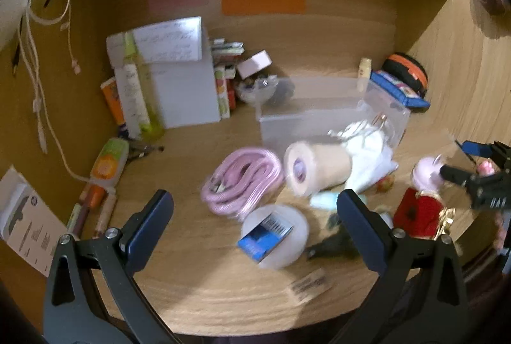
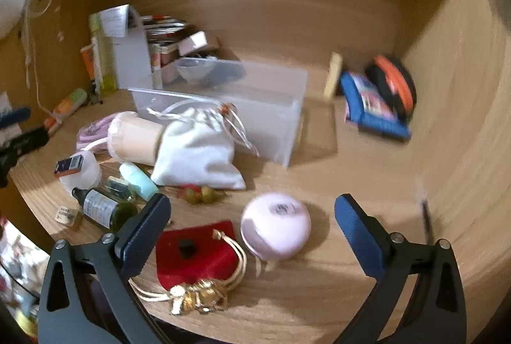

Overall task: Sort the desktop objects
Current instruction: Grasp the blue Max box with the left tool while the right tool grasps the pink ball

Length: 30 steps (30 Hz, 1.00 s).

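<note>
My left gripper is open and empty above a white round jar with a blue label and a coiled pink cable. A beige roll lies against a white drawstring bag. My right gripper is open and empty, with a pink round toy and a red pouch with gold cord lying between its fingers. A clear plastic bin stands behind the bag. The right gripper shows at the right edge of the left wrist view.
A dark green bottle and a mint bottle lie at the left. White boxes and tubes stand at the back left. A blue box and an orange-black case sit at the back right. Cables hang on the left wall.
</note>
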Available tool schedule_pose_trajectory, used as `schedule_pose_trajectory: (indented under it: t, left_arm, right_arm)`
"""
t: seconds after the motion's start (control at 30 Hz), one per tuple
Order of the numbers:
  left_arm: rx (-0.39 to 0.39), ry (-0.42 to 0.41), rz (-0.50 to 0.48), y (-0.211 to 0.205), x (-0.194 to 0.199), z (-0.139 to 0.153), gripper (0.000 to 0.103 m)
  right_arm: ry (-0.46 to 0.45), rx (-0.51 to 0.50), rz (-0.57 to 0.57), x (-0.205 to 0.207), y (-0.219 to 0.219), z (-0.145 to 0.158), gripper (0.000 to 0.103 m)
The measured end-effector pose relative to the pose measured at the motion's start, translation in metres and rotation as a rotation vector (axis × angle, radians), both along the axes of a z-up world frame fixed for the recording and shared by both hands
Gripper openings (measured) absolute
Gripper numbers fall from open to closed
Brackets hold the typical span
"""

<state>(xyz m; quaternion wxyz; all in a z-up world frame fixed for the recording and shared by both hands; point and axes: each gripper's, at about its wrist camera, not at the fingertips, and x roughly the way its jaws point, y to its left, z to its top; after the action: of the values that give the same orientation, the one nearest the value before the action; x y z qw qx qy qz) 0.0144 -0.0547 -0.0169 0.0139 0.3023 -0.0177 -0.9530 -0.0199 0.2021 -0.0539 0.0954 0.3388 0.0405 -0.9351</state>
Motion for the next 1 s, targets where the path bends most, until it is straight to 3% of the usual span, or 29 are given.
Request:
schedule_pose_trajectory:
  t: [0.1,0.33,0.5,0.63,0.73,0.8,0.9,1.0]
  left_arm:
    - [0.036,-0.047,0.011,-0.011,0.002,-0.009,0.103]
    - [0.070,-0.126,0.018,-0.016,0.002,-0.039,0.103]
    - [0.066,-0.135,0.023,-0.015,-0.005,-0.048,0.103]
    - [0.129,-0.148,0.035,-0.025,-0.016,-0.051,0.103]
    - [0.135,-0.149,0.048,-0.026,-0.023,-0.053,0.103]
    - [0.128,-0.144,0.049,-0.025,-0.025,-0.053,0.103]
    - [0.093,-0.140,0.051,-0.022,-0.029,-0.054,0.088]
    - [0.075,-0.133,0.046,-0.020,-0.031,-0.054,0.087]
  right_arm:
    - [-0.015,-0.049,-0.042,0.001,0.018,-0.002,0.101]
    - [-0.035,-0.035,-0.087,0.004,0.038,-0.004,0.101]
    - [-0.067,-0.022,-0.080,0.000,0.038,-0.016,0.101]
    - [-0.082,-0.037,-0.069,-0.007,0.038,-0.020,0.101]
    - [-0.097,-0.039,-0.055,-0.016,0.035,-0.025,0.100]
    - [-0.110,-0.026,-0.043,-0.022,0.031,-0.029,0.095]
    - [-0.145,-0.026,-0.027,-0.031,0.027,-0.038,0.086]
    - [-0.169,-0.034,-0.013,-0.037,0.025,-0.044,0.083]
